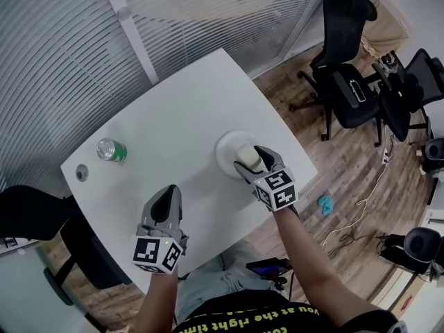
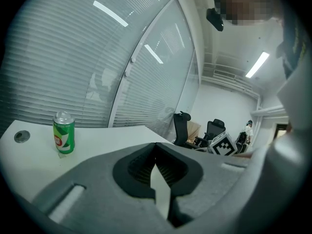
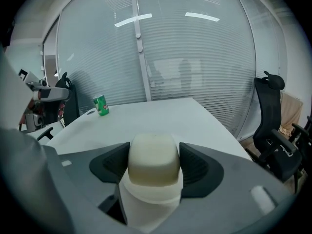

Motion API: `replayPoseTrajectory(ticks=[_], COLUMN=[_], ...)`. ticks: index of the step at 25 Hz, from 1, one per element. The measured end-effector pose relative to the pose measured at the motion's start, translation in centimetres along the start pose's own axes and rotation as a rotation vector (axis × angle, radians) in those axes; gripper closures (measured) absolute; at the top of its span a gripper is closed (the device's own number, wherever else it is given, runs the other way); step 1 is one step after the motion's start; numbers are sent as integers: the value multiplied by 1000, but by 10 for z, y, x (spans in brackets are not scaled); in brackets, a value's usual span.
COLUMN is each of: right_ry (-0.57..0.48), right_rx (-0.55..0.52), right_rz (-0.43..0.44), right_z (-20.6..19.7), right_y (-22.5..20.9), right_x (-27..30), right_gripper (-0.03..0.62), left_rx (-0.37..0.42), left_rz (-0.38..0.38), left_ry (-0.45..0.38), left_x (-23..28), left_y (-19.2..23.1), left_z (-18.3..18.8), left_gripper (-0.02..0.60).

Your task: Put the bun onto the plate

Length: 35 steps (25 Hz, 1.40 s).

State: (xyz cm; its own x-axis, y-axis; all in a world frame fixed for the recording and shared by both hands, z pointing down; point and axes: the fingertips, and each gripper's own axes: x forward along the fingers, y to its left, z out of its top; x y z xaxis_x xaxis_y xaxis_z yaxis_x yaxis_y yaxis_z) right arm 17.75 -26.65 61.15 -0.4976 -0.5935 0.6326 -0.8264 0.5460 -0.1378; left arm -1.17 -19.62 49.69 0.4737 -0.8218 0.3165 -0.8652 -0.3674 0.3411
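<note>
A pale, rounded bun [image 1: 246, 154] sits just over a white round plate [image 1: 225, 146] near the right edge of the white table [image 1: 180, 96]. My right gripper [image 1: 251, 160] is shut on the bun. In the right gripper view the bun [image 3: 153, 159] fills the gap between the dark pads [image 3: 197, 167], with the plate [image 3: 148, 201] directly below it. I cannot tell whether the bun touches the plate. My left gripper [image 1: 166, 193] hovers over the table's near edge, shut and empty; only a thin sliver shows between its jaws [image 2: 156, 167].
A green drink can [image 1: 111, 150] stands at the table's left side, next to a round cable hole [image 1: 82, 174]. Black office chairs [image 1: 347, 61] stand on the wood floor to the right. Glass walls with blinds run behind the table.
</note>
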Motion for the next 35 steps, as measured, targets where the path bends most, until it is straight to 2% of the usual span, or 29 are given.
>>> replayPoseTrajectory(ticks=[18, 35], right_ry=[34, 144], right_rx=[-12, -117], right_rz=[6, -17], right_z=[-11, -23], right_y=[-7, -5], right_x=[37, 48], right_gripper=[269, 266], left_rx=[-13, -21], left_rz=[44, 45], left_ry=[2, 15], left_x=[1, 1], left_y=[11, 13], left_z=[-3, -9], left_gripper=[581, 580])
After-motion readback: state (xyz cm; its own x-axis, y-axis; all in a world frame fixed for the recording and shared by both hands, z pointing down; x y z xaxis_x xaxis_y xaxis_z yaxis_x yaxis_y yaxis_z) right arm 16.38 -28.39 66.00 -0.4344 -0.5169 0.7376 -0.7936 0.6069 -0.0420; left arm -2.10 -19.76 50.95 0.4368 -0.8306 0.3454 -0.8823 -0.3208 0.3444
